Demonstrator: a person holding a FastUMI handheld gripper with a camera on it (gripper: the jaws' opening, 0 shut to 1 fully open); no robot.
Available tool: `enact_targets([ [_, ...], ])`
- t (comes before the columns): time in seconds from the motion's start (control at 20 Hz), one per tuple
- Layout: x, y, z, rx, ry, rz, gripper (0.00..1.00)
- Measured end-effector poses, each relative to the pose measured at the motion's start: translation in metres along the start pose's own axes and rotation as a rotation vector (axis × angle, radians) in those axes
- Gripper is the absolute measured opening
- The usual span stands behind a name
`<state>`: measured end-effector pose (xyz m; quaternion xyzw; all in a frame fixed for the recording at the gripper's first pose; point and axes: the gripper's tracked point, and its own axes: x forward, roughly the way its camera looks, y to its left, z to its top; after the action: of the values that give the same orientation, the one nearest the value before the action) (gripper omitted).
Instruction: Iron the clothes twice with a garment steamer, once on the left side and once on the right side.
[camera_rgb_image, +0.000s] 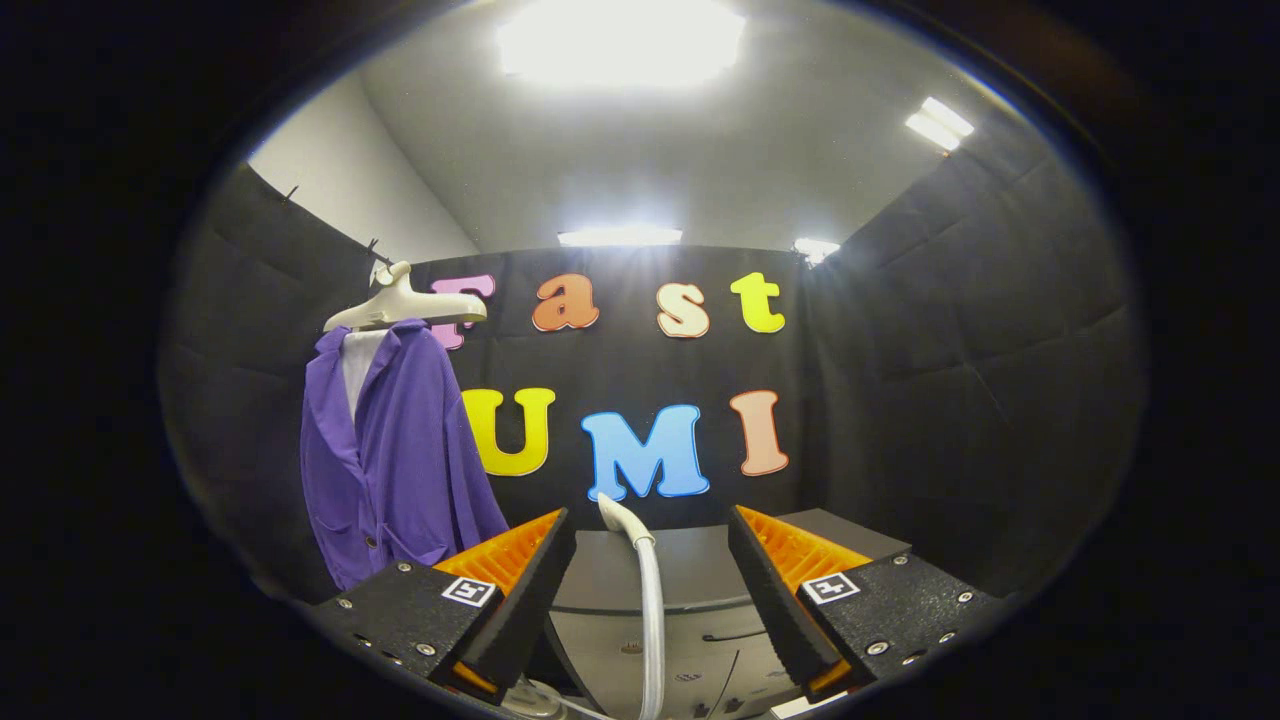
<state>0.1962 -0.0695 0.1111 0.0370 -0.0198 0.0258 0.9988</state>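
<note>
Well, the gripper has its fingers spread wide, gripping nothing; the steamer stands upright between them on the table, while the shirt hangs left on a hanger

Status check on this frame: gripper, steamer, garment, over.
Gripper open, holding nothing. Steamer wand upright between the fingers, untouched. Purple jacket hanging on white hanger, beyond the left finger. Nothing in the way.
</note>
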Motion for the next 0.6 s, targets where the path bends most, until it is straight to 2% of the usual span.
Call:
enact_targets([
  [0.6, 0.121, -0.019, -0.007, 0.075, 0.132, 0.118, 0.94],
])
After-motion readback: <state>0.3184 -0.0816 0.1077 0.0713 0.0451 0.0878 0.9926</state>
